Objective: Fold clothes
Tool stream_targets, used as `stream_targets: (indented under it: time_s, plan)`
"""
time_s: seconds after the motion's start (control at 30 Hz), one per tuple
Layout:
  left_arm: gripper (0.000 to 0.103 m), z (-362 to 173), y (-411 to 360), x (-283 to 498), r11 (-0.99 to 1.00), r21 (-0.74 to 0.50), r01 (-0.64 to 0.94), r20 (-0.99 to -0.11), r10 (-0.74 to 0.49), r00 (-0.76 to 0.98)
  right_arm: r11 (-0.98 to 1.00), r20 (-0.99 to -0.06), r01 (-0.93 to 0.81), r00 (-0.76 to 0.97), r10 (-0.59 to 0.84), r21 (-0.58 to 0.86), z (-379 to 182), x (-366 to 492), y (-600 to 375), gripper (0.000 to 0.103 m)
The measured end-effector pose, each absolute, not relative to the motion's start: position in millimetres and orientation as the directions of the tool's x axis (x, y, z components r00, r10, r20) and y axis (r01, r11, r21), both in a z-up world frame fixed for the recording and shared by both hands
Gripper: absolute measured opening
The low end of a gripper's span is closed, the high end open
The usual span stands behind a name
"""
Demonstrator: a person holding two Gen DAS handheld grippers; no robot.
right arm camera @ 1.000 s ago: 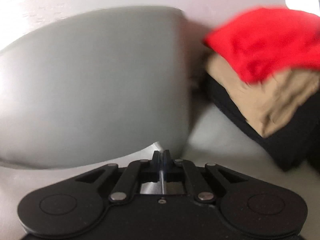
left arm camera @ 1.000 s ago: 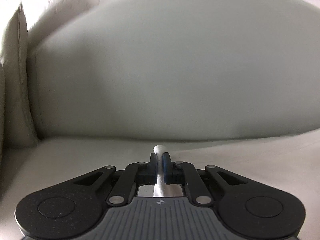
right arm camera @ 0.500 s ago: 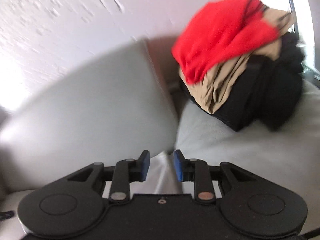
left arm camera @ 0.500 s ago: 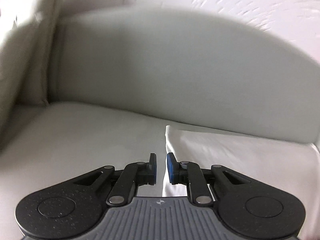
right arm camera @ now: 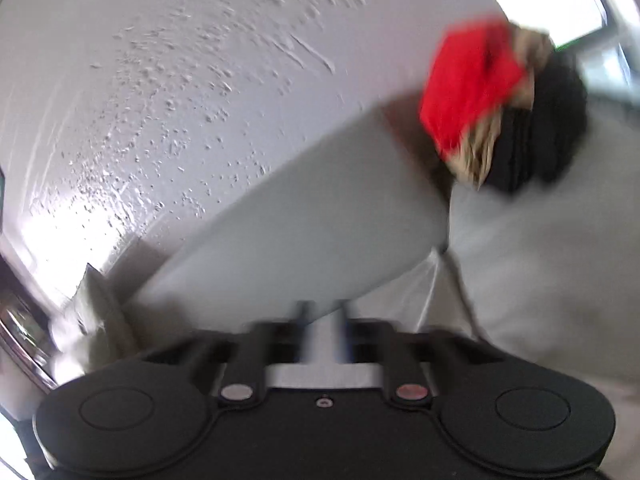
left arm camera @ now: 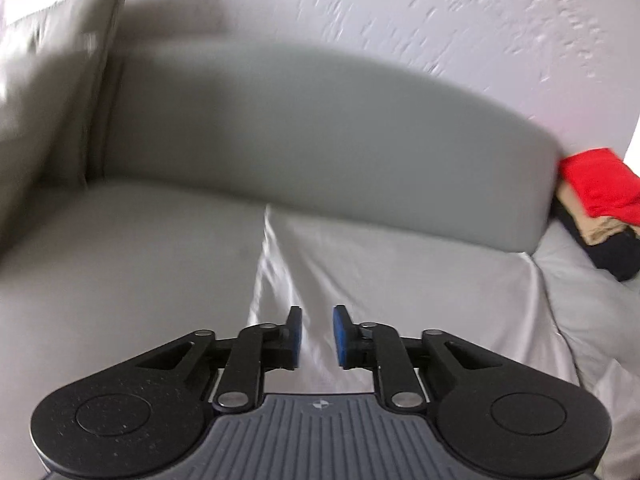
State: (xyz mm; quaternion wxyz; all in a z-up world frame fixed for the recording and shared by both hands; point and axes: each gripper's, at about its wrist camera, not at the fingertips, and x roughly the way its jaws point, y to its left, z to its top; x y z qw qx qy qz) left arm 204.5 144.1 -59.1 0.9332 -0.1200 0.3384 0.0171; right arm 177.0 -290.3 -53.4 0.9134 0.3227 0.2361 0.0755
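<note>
Both your left gripper (left arm camera: 316, 336) and right gripper (right arm camera: 322, 320) were parted, holding nothing. The pale garment (left arm camera: 400, 280) lay spread ahead of your left fingers; you needed its edges squared before creasing.

Soft daylight enters from the upper right, where a window (right arm camera: 600, 12) is blown out white. The wall (right arm camera: 180, 80) shows glare at its left end and streaked motion blur. The right gripper (right arm camera: 322, 320) is smeared; fisheye corners go dark.
</note>
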Motion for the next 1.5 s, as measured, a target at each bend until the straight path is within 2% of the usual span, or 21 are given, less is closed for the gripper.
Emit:
stream_targets:
  time_s: [0.1, 0.17, 0.33, 0.4, 0.47, 0.5, 0.53, 0.6, 0.67, 0.73, 0.83, 0.9, 0.97, 1.0, 1.07, 1.13, 1.17, 1.27, 1.3, 1.43, 1.5]
  plan:
    - [0.01, -99.5, 152.4, 228.0, 0.956, -0.243, -0.161, -0.674, -0.047, 0.738, 0.771, -0.517, 0.126, 0.806, 0.287, 0.624, -106.5, 215.3, -282.0, 0.004]
    - [0.01, -119.1, 150.5, 234.9, 0.968, -0.195, -0.158, -0.702, -0.026, 0.712, 0.798, -0.583, 0.122, 0.749, 0.316, 0.59, -131.1, 240.1, -269.0, 0.004]
    - [0.012, -140.1, 143.8, 245.0, 0.989, -0.027, -0.149, -0.734, 0.081, 0.674, 0.851, -0.607, -0.071, 0.67, 0.427, 0.521, -158.2, 264.4, -233.3, 0.006]
    - [0.013, -139.6, 144.0, 243.1, 0.973, 0.072, -0.22, -0.732, 0.201, 0.65, 0.901, -0.649, -0.011, 0.69, 0.32, 0.433, -161.9, 266.3, -237.7, 0.0]
    - [0.013, -142.0, 146.5, 240.7, 0.953, 0.149, -0.265, -0.729, 0.287, 0.622, 0.921, -0.675, 0.132, 0.719, 0.166, 0.367, -157.7, 263.8, -257.0, 0.0]
    - [0.014, -142.4, 147.0, 238.8, 0.943, 0.182, -0.28, -0.723, 0.321, 0.612, 0.936, -0.697, 0.241, 0.717, 0.008, 0.258, -155.9, 260.4, -265.3, 0.0]
    - [0.022, -142.2, 145.5, 235.5, 0.928, 0.228, -0.295, -0.71, 0.366, 0.601, 0.931, -0.716, 0.323, 0.689, -0.11, 0.168, -157.9, 258.6, -274.1, 0.0]
    - [0.02, -142.0, 148.4, 230.9, 0.893, 0.304, -0.333, -0.693, 0.447, 0.565, 0.908, -0.745, 0.349, 0.664, -0.065, 0.232, -165.7, 257.8, -297.5, 0.0]
    - [0.02, -140.1, 155.7, 226.6, 0.86, 0.349, -0.372, -0.682, 0.506, 0.528, 0.93, -0.746, 0.325, 0.66, -0.092, 0.173, -158.7, 256.3, -288.1, 0.0]
    - [0.019, -124.7, 169.8, 214.5, 0.877, 0.251, -0.41, -0.7, 0.457, 0.549, 0.943, -0.733, 0.307, 0.67, -0.117, 0.13, -150.8, 247.1, -275.2, 0.0]
    - [0.018, -105.1, 177.3, 196.4, 0.913, 0.088, -0.398, -0.702, 0.34, 0.626, 0.925, -0.681, 0.276, 0.732, -0.027, 0.261, -129.8, 229.6, -274.5, 0.006]
    - [0.021, -105.0, 169.8, 196.4, 0.944, 0.042, -0.326, -0.706, 0.259, 0.659, 0.915, -0.635, 0.175, 0.765, 0.106, 0.363, -123.3, 221.5, -274.0, 0.013]
    - [0.023, -112.6, 160.5, 200.9, 0.959, 0.068, -0.276, -0.737, 0.235, 0.633, 0.89, -0.646, 0.107, 0.726, 0.234, 0.443, -134.6, 221.8, -272.5, 0.014]
    - [0.024, -118.5, 156.4, 203.6, 0.95, 0.13, -0.283, -0.756, 0.28, 0.592, 0.885, -0.682, 0.116, 0.684, 0.258, 0.451, -143.3, 225.0, -271.5, 0.013]
    - [0.03, -121.1, 149.3, 203.7, 0.926, 0.233, -0.296, -0.748, 0.365, 0.554, 0.916, -0.74, 0.19, 0.657, 0.149, 0.353, -151.8, 225.4, -274.2, 0.0]
    - [0.02, -122.1, 142.3, 199.6, 0.871, 0.369, -0.324, -0.71, 0.489, 0.506, 0.933, -0.777, 0.316, 0.626, -0.068, 0.174, -150.2, 224.7, -282.7, 0.0]
    - [0.02, -122.9, 141.2, 195.8, 0.849, 0.409, -0.335, -0.695, 0.527, 0.488, 0.931, -0.783, 0.318, 0.619, -0.063, 0.177, -151.4, 224.5, -287.4, 0.0]
    - [0.017, -107.4, 151.3, 177.6, 0.893, 0.26, -0.367, -0.713, 0.434, 0.551, 0.932, -0.752, 0.295, 0.658, -0.037, 0.212, -141.5, 211.8, -288.2, 0.0]
    - [0.017, -102.1, 153.0, 172.1, 0.906, 0.214, -0.366, -0.713, 0.401, 0.575, 0.932, -0.732, 0.281, 0.68, -0.027, 0.227, -135.8, 205.5, -286.2, 0.005]
    - [0.022, -96.7, 140.8, 152.4, 0.917, 0.243, -0.315, -0.718, 0.389, 0.578, 0.922, -0.671, 0.167, 0.731, 0.123, 0.351, -125.9, 197.5, -277.8, 0.007]
    - [0.029, -94.1, 134.8, 142.6, 0.922, 0.258, -0.289, -0.72, 0.383, 0.579, 0.911, -0.708, 0.156, 0.683, 0.179, 0.381, -134.2, 201.5, -274.3, 0.007]
